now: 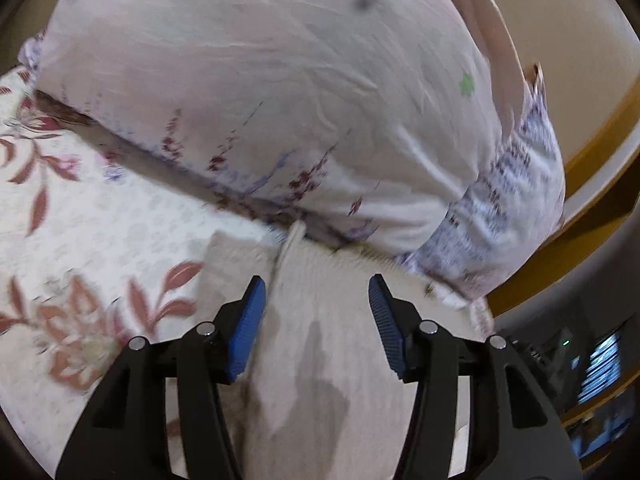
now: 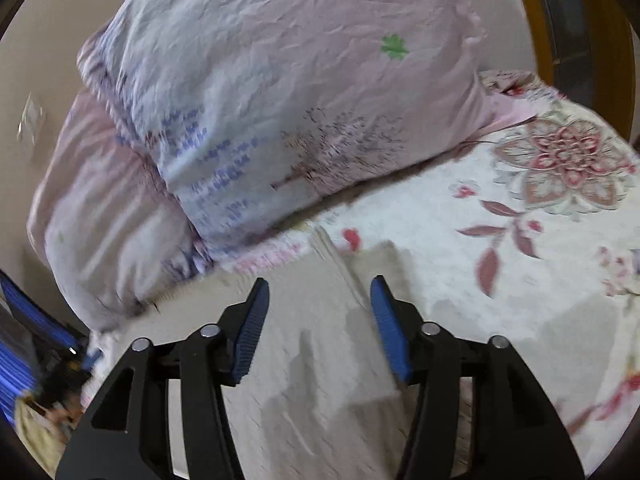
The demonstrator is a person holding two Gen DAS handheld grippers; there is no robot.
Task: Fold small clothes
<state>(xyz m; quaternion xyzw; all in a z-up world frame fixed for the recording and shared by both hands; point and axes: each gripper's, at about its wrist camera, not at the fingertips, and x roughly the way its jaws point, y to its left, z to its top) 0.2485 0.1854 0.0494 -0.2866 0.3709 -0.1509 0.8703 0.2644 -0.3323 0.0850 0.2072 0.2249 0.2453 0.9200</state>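
Observation:
A small beige knitted garment (image 1: 320,320) lies flat on the floral bedspread (image 1: 100,220), with its far edge near a pillow. My left gripper (image 1: 317,292) is open, its blue pads (image 1: 252,320) spread over the cloth, holding nothing. In the right wrist view the same beige garment (image 2: 320,320) lies under my right gripper (image 2: 318,294), which is open and empty too. A folded edge of the garment (image 2: 360,256) shows just beyond the fingertips. Part of the left gripper (image 2: 24,344) shows at the left edge.
A large pale pink printed pillow (image 1: 280,100) stands just beyond the garment, and shows in the right wrist view (image 2: 300,100) with a second pillow (image 2: 104,208) beside it. A wooden bed frame (image 1: 592,152) runs at the right. Floral bedspread (image 2: 520,220) extends to the right.

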